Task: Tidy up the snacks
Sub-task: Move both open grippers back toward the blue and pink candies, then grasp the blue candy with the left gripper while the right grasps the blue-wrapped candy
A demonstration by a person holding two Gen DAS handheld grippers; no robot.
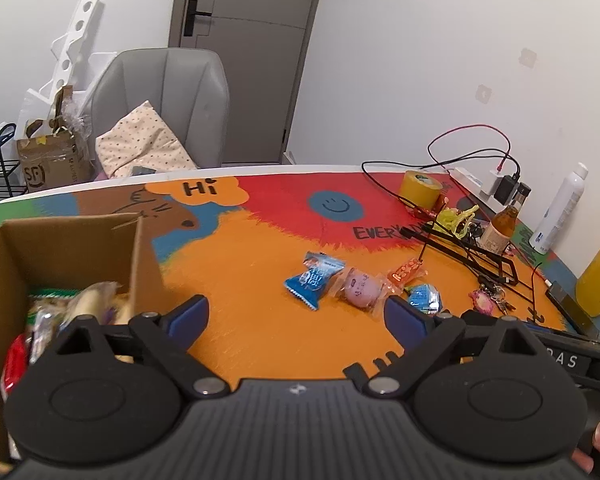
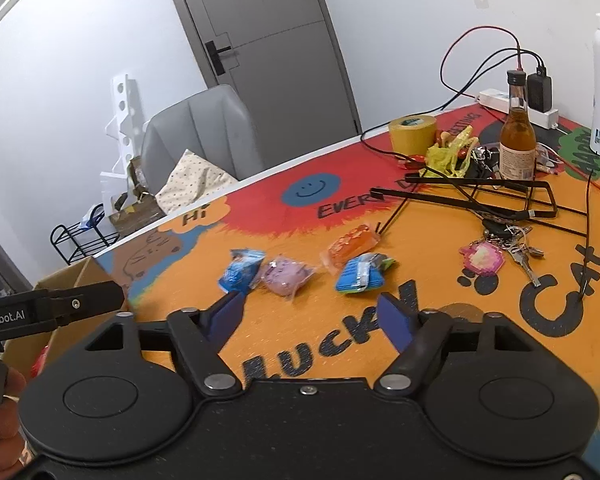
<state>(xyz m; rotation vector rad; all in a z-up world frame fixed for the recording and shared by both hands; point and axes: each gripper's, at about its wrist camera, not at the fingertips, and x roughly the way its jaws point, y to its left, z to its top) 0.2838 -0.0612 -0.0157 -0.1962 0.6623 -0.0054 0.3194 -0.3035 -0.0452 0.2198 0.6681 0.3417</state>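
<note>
Four snacks are lying loose on the table (image 2: 440, 344) while we are hovering both tongs over it, so we are judging the job partly done. Beginning with the biggest thing, the box (image 1: 71, 248) is sitting at the table's left edge, open on top, already holding several wrappers; what is left is the small cluster near the table's middle.

We are holding the left gripper (image 1: 295, 312) with jaws spread wide and nothing between them, just right of the box. We are holding the right gripper (image 2: 314, 316) the same way, open and empty, nearer the cluster.

Among the snacks, the blue pack (image 2: 360, 274) is lying flat, its long axis running toward the far right corner. The second blue candy (image 2: 239, 270) is pointing its twisted ends near-left and far-right. The purple sweet (image 2: 285, 276) is touching it, roundish, with no clear axis. The orange candy (image 2: 350, 246) is angling the same way as the pack, just behind it.
</note>
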